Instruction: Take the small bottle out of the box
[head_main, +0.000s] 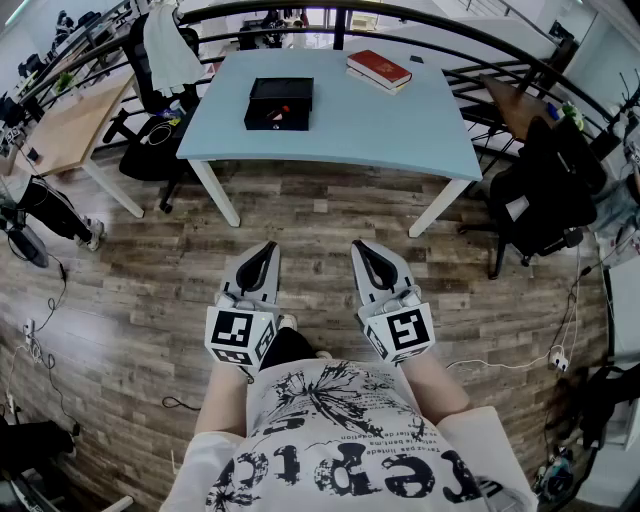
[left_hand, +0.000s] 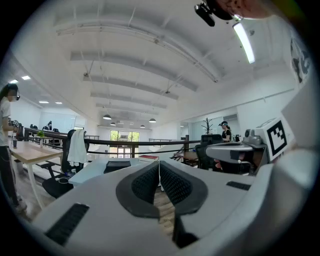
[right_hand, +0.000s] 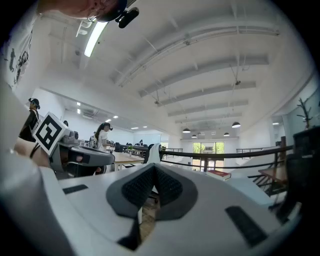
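Observation:
An open black box (head_main: 279, 103) sits on the pale blue table (head_main: 340, 130) far ahead, with something small and red (head_main: 278, 113) inside; I cannot make out the bottle itself. My left gripper (head_main: 266, 249) and right gripper (head_main: 362, 248) hang side by side close to my body, above the wooden floor and well short of the table. Both are shut with nothing between the pads. The left gripper view shows the pads (left_hand: 150, 182) pressed together, with the box (left_hand: 118, 164) low beyond them. The right gripper (right_hand: 154, 172) has its pads closed too.
A red book (head_main: 379, 69) lies at the table's far right corner. Office chairs (head_main: 150, 120) stand to the left of the table, another chair (head_main: 545, 190) to the right. A dark railing (head_main: 400, 15) curves behind. Cables (head_main: 520, 365) trail on the floor. Other people stand at far desks.

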